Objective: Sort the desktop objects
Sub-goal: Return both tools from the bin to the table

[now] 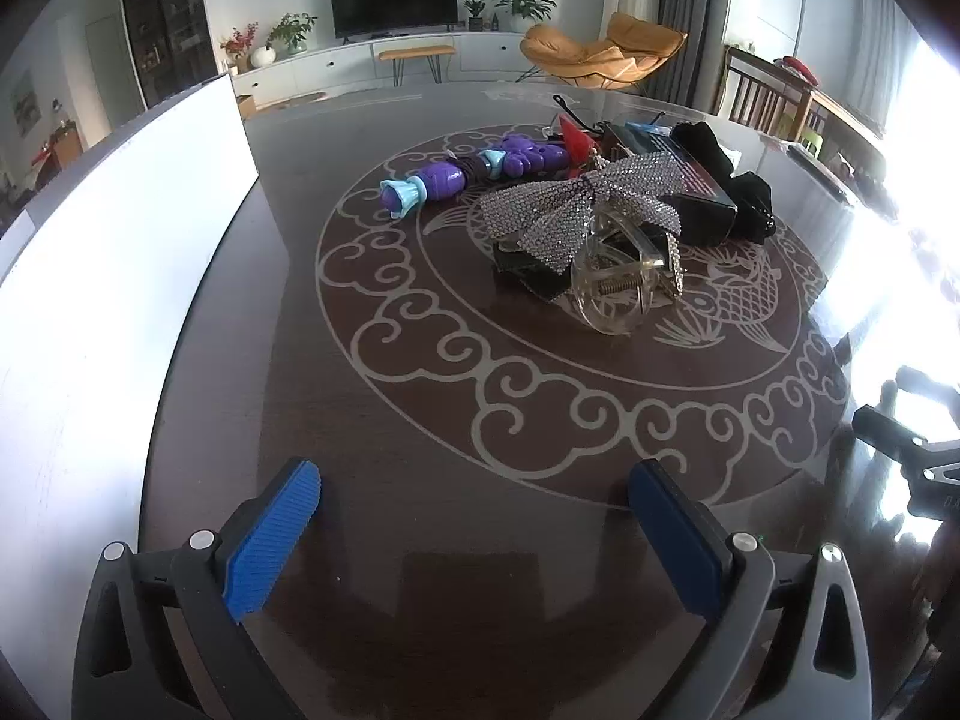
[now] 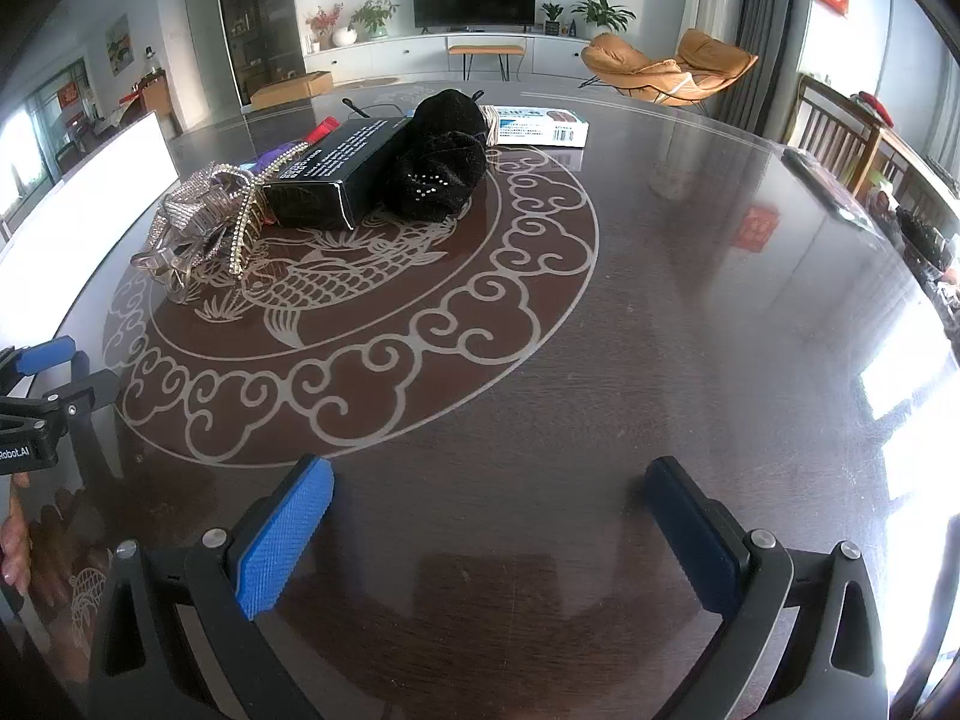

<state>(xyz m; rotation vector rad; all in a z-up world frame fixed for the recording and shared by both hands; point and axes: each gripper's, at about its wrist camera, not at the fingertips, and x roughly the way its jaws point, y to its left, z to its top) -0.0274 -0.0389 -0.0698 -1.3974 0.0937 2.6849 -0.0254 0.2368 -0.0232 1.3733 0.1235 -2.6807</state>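
A heap of objects lies at the middle of the dark round table (image 1: 480, 420): a purple and blue toy (image 1: 456, 174), a rhinestone bow hair clip (image 1: 576, 210) on a clear claw clip (image 1: 618, 282), a black box (image 1: 690, 180) and black knit cloth (image 1: 750, 198). From the right wrist view I see the bow clip (image 2: 204, 204), the black box (image 2: 342, 174), the black cloth (image 2: 444, 162) and a white and blue box (image 2: 540, 126) behind. My left gripper (image 1: 474, 522) is open over bare table, well short of the heap. My right gripper (image 2: 489, 516) is open too, nothing between its fingers.
A large white board or bin wall (image 1: 102, 276) stands along the table's left side. The other gripper shows at the right edge (image 1: 918, 450) of the left view and the left edge (image 2: 36, 408) of the right view. Chairs stand at the far right.
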